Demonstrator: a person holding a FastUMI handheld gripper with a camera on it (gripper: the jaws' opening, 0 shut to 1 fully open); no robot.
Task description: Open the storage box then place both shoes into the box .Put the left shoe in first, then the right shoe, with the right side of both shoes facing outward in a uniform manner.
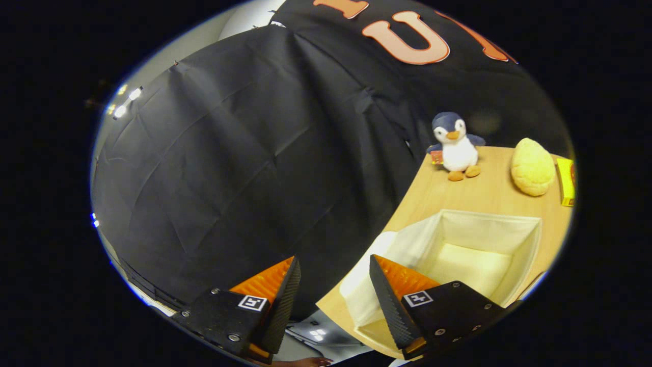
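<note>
A cream fabric storage box (473, 239) stands on the wooden table (489, 193), open at the top, with nothing visible in the part of its inside that I can see. Its lid flap (364, 290) hangs down over the near side. My gripper (333, 265) is open and holds nothing. It hovers at the table's left edge, tilted. One finger is in front of the box's near corner, the other is over the gap beside the table.
A plush penguin (456, 145) stands at the table's far edge. Beside it lie a yellow bun-shaped soft toy (532, 167) and a yellow packet (565, 181). Black cloth walls the booth behind and to the left. A grey floor (326, 336) lies below the table edge.
</note>
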